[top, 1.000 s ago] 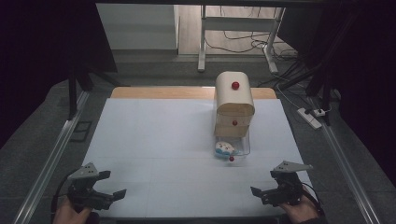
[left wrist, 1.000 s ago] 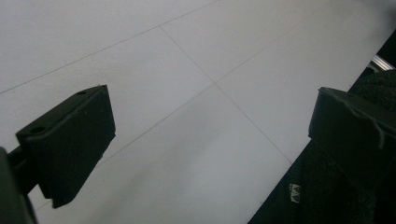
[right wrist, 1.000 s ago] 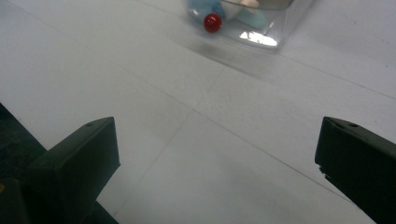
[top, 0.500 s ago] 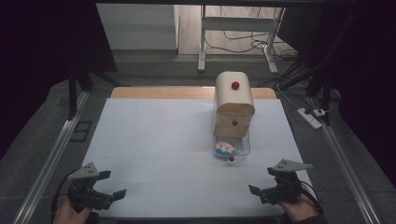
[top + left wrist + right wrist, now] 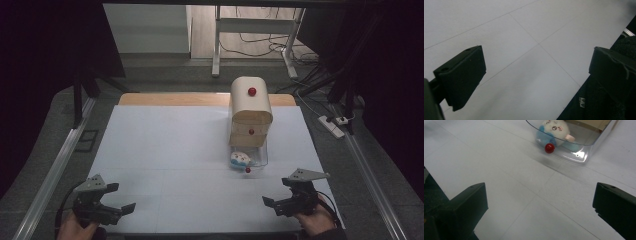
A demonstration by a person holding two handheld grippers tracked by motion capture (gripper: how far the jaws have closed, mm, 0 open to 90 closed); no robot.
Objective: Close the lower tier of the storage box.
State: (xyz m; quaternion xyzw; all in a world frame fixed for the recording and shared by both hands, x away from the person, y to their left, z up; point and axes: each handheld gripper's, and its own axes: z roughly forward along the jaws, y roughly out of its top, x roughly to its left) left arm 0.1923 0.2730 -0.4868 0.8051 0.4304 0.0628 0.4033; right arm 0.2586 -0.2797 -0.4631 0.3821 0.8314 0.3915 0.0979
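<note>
Right claw [image 5: 276, 198] sits low at 5 o'clock on the white tabletop [image 5: 165, 150], jaws spread wide, nothing between them, held in a hand [image 5: 314, 224] at the near edge. Left claw [image 5: 120, 198] sits at 7 o'clock near the front edge, jaws also spread and empty; its own view has bare white surface under it and the dark edge at the right. The clear drawer [image 5: 260, 155] stands pulled out from the bottom of the small beige cabinet [image 5: 250, 107], which sits at about 1 o'clock from centre, toward the far side. A white-and-blue plush toy [image 5: 240, 159] lies inside the drawer at its near-left corner, against the front wall. The drawer's red knob [image 5: 247, 170] points toward the near edge. In the right gripper view, the drawer front [image 5: 574, 147], its red knob [image 5: 549, 148] and the plush [image 5: 555, 130] sit at 12 o'clock ahead of the jaws, apart from them. The cabinet carries two more red knobs, one on the domed top [image 5: 252, 91] and one on the upper drawer [image 5: 251, 132].
</note>
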